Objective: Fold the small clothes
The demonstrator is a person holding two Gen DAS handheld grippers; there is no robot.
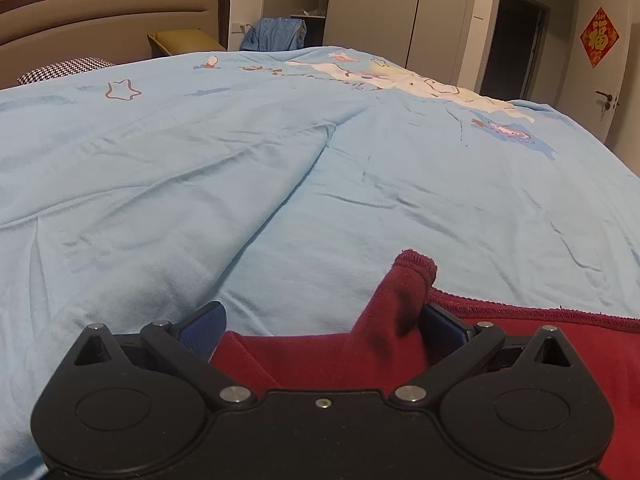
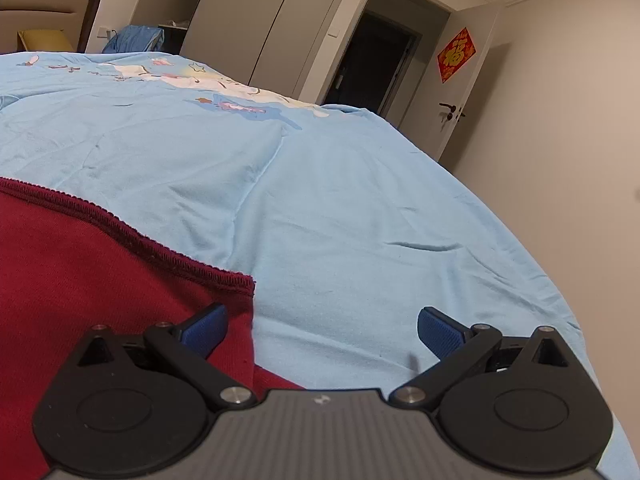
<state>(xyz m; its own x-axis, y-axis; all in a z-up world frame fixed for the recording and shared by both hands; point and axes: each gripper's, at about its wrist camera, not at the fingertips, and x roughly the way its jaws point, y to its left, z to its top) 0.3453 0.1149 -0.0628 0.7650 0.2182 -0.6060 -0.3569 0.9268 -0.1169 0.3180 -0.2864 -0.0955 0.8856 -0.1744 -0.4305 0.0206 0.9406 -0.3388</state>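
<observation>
A dark red garment [image 1: 520, 340] lies on the light blue bedspread [image 1: 280, 180]. In the left wrist view my left gripper [image 1: 322, 330] is open, and a raised corner of the red cloth [image 1: 404, 300] stands between its blue pads, against the right pad. In the right wrist view the red garment [image 2: 80, 280] fills the lower left, with its stitched hem running to a corner. My right gripper [image 2: 322, 330] is open over that corner. Its left pad [image 2: 206, 334] sits over the cloth and its right pad [image 2: 440, 332] over the bedspread [image 2: 360, 200].
A brown headboard [image 1: 120, 8] with pillows stands at the far end of the bed. Wardrobe doors [image 1: 400, 12] and an open doorway [image 2: 372, 64] lie beyond. The bed's right edge [image 2: 500, 220] drops off toward the wall.
</observation>
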